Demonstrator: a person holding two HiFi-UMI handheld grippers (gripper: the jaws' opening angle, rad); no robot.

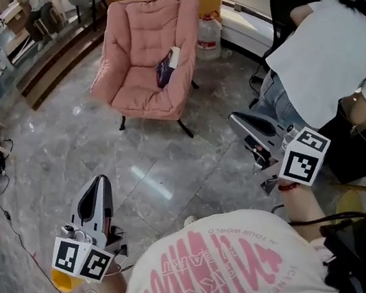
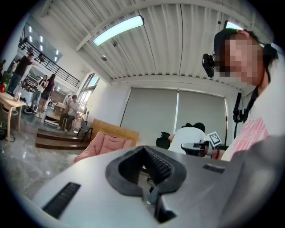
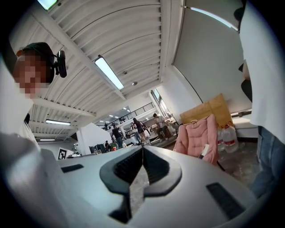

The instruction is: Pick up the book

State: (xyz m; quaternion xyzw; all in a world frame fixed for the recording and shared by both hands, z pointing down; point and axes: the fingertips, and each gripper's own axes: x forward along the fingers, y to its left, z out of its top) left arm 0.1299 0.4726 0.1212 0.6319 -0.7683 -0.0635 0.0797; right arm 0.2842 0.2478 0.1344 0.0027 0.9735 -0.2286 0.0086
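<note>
Book (image 1: 168, 67) lies on the pink armchair (image 1: 134, 60), leaning in the corner where the seat meets the backrest, towards the chair's right arm in the head view. It is dark with a pale edge. Both of your grippers are well apart from it, with a wide stretch of grey floor (image 1: 136, 157) between them and the chair.

Your left gripper (image 1: 100, 182) is low at the left, near your body, and it points towards the chair. Your right gripper (image 1: 240, 122) is at the right, just beside the seated person in a white shirt (image 1: 324, 56). A water bottle (image 1: 207, 36) stands on the floor just beside the armchair.

In the left gripper view the jaws of the left gripper (image 2: 143, 149) are closed tip to tip, with nothing between them. This view shows the armchair (image 2: 107, 143) far behind the jaws, but you cannot make out the book there. It also shows the marker cube (image 2: 214, 139) of your other gripper.

In the right gripper view the right gripper (image 3: 142, 149) is likewise closed and holds nothing. Here the armchair (image 3: 196, 136) is seen from the side, and the book (image 3: 204, 150) shows only as a thin pale strip on it.
</note>
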